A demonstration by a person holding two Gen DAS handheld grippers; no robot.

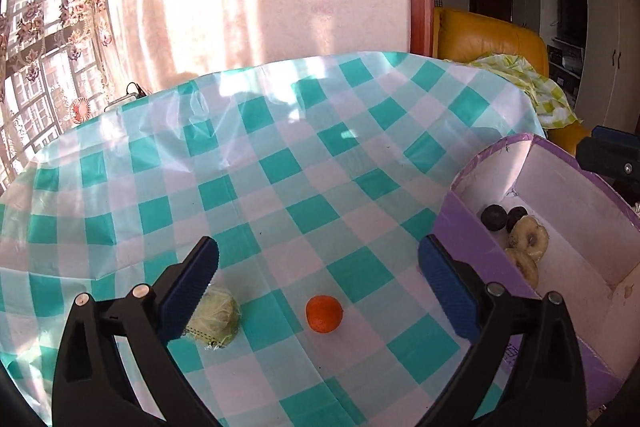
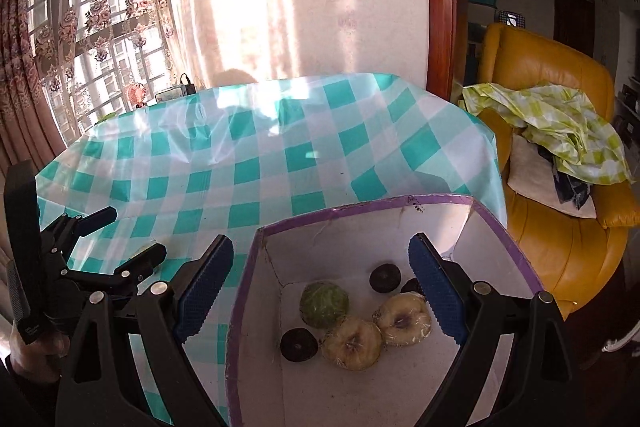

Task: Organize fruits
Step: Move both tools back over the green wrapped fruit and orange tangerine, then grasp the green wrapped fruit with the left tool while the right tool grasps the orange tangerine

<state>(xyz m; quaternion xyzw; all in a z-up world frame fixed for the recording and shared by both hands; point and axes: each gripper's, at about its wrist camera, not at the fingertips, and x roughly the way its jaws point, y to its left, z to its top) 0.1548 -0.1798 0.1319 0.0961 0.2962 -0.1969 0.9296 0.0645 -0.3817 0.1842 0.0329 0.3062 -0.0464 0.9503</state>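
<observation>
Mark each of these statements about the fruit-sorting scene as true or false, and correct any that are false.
1. The orange fruit lies on the checked tablecloth, outside the box. True.
2. The left gripper is clamped on the orange fruit. False: it is open, with the fruit lying on the cloth between the spread fingers, not gripped.
3. The purple-edged box already holds several fruits. True: a green fruit, two pale wrapped fruits and dark round ones lie in it.
4. The right gripper is carrying a green fruit. False: it is open and empty above the box.
5. A pale green wrapped fruit lies inside the box beside the orange one. False: it lies on the cloth by the left gripper's left finger.
</observation>
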